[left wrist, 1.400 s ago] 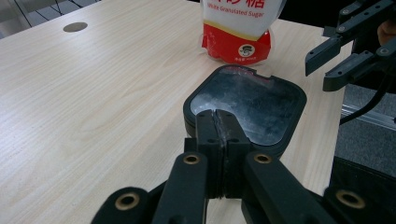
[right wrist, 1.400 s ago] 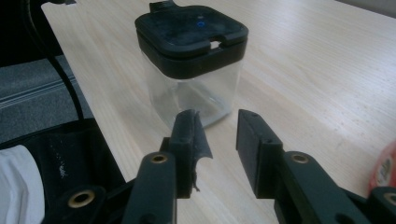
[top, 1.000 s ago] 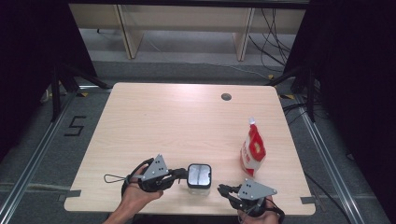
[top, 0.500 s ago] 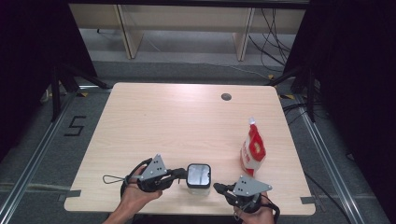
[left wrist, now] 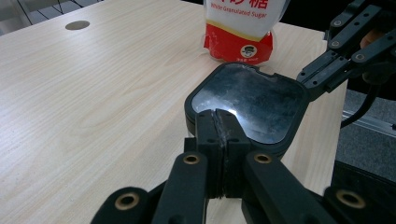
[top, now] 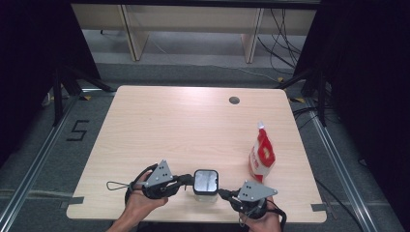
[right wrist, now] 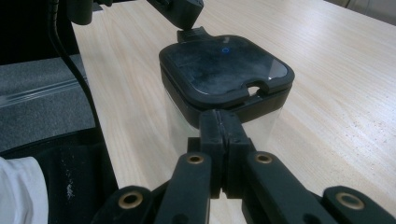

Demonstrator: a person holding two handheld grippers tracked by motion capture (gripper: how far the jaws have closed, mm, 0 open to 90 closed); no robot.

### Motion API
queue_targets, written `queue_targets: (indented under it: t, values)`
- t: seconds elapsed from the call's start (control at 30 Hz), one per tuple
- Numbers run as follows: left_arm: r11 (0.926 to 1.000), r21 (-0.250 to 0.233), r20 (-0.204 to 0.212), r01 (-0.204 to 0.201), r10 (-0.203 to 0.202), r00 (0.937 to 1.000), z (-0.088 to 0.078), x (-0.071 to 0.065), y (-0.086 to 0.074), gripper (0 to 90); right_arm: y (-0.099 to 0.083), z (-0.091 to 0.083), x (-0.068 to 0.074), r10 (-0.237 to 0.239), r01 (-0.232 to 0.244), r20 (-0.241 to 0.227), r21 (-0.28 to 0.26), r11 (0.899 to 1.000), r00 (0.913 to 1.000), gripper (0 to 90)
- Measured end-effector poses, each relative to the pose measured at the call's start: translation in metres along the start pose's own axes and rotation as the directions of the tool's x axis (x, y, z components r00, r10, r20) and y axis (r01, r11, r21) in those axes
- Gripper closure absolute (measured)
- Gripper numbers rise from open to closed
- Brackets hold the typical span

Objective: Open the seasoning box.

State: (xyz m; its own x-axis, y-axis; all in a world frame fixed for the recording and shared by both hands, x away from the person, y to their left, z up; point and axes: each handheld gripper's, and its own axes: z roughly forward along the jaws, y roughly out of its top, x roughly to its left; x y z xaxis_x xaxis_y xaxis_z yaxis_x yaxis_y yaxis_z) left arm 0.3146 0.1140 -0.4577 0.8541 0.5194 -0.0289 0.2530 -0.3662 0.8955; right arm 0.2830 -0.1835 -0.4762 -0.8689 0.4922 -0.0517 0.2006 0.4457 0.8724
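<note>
At the desk's (top: pixel 145 121) near edge stood a clear container with a black lid (top: pixel 206 181). The left gripper (top: pixel 185 180) met the lid's left edge with its jaws pressed together, nothing between them. The right gripper (top: pixel 223 193), jaws just closed and empty, touched the opposite edge. Farther right stood a sugar bag (top: pixel 261 155).
</note>
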Motion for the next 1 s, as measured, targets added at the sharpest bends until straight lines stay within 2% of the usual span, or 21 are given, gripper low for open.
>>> queue_targets:
  t: [0.17,0.3,0.37,0.5,0.53,0.7,0.73,0.77,0.8,0.83,0.93,1.0]
  values:
    - [1.0,-0.002,0.0,0.004,-0.004,1.0,0.0,0.0,0.0,88.2,0.001,-0.001,-0.001,0.02,-0.02,0.006,-0.002,1.0,0.9998,90.0]
    - [1.0,-0.002,0.004,0.001,-0.001,1.0,0.0,0.0,0.0,87.9,0.003,-0.001,-0.001,0.022,-0.022,0.006,-0.017,1.0,0.9997,90.0]
    - [1.0,-0.002,0.003,0.001,-0.001,1.0,0.0,0.0,0.0,87.4,0.004,0.0,-0.001,0.011,-0.011,-0.009,-0.025,1.0,0.9999,90.0]
    - [0.9999,-0.004,0.004,0.013,-0.013,0.9999,-0.001,-0.001,0.0,81.9,0.008,-0.002,-0.001,0.004,-0.004,-0.003,-0.026,1.0,1.0,90.0]
    - [0.9998,-0.02,0.01,-0.001,0.001,1.0,-0.002,0.0,0.001,79.3,0.009,-0.002,-0.001,0.008,-0.008,-0.003,-0.031,0.999,1.0,90.0]
    - [0.9997,-0.022,0.006,0.011,-0.01,0.9999,-0.008,0.001,0.0,66.1,0.013,0.0,-0.001,0.003,-0.003,-0.001,-0.038,0.999,1.0,90.0]
    - [0.9996,-0.024,0.002,-0.013,0.013,0.9999,-0.012,0.005,-0.002,64.0,0.015,0.0,-0.001,0.002,-0.002,0.001,-0.038,0.999,1.0,90.0]
    - [0.9996,-0.024,0.002,-0.013,0.013,0.9999,-0.012,0.005,-0.002,61.8,0.015,0.0,-0.001,0.002,-0.002,0.001,-0.038,0.999,1.0,90.0]
    - [0.9995,-0.007,0.012,-0.03,0.03,0.9995,-0.015,0.008,-0.006,59.3,0.016,0.0,-0.001,0.003,-0.003,-0.001,-0.041,0.999,1.0,90.0]
    - [0.9999,0.004,0.008,-0.012,0.012,0.9999,-0.015,0.007,-0.009,57.1,0.017,0.0,-0.001,0.005,-0.004,0.004,-0.042,0.999,1.0,90.0]
    - [0.9986,0.041,0.005,-0.034,0.034,0.9994,-0.012,0.01,-0.018,52.1,0.02,0.001,-0.001,-0.006,0.006,0.001,-0.055,0.998,1.0,90.0]
    - [0.9971,0.068,0.004,-0.033,0.033,0.9994,-0.009,0.012,-0.025,51.6,0.023,0.001,0.0,-0.01,0.01,0.002,-0.048,0.999,1.0,90.0]
